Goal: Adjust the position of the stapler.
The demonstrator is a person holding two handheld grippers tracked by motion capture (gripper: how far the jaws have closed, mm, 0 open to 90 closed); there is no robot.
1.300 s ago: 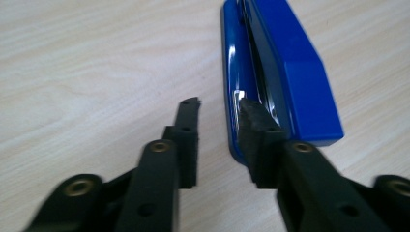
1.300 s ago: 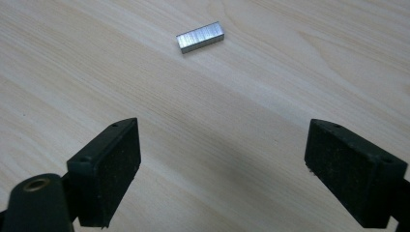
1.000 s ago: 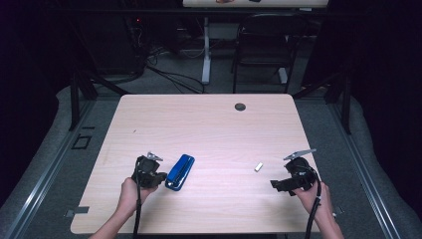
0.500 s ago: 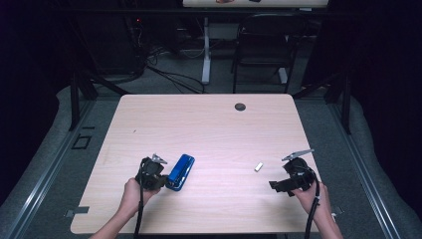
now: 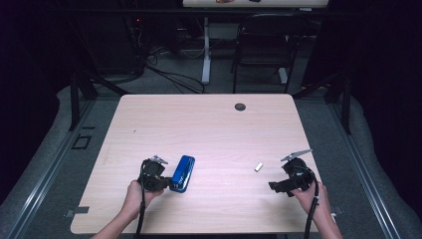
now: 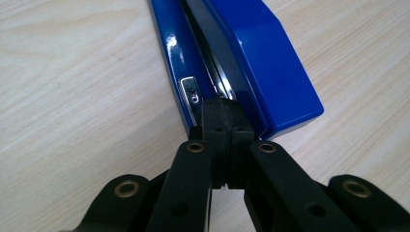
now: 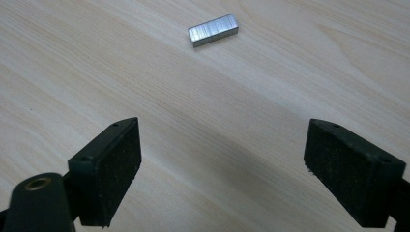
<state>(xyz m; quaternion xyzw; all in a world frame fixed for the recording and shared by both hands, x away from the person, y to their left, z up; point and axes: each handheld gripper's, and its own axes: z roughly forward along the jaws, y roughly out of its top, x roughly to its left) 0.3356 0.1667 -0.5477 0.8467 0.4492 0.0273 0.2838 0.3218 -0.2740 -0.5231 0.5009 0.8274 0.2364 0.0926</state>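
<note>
While the left gripper (image 6: 223, 108), fingers together, pokes the blue stapler (image 6: 251, 63) at upper middle, slide the right gripper (image 7: 222, 159), fingers apart, gently around the staples (image 7: 213, 30) on the bench (image 5: 209, 124).

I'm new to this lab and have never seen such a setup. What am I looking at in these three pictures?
A person sits at a wooden table holding a handheld two-jaw gripper in each hand. One camera looks down from above; one rides on each gripper. The left gripper has its jaws shut, with their tips at the rear end of a blue stapler. The right gripper is open and holds nothing, pointing toward a small strip of staples lying on the table.
</note>
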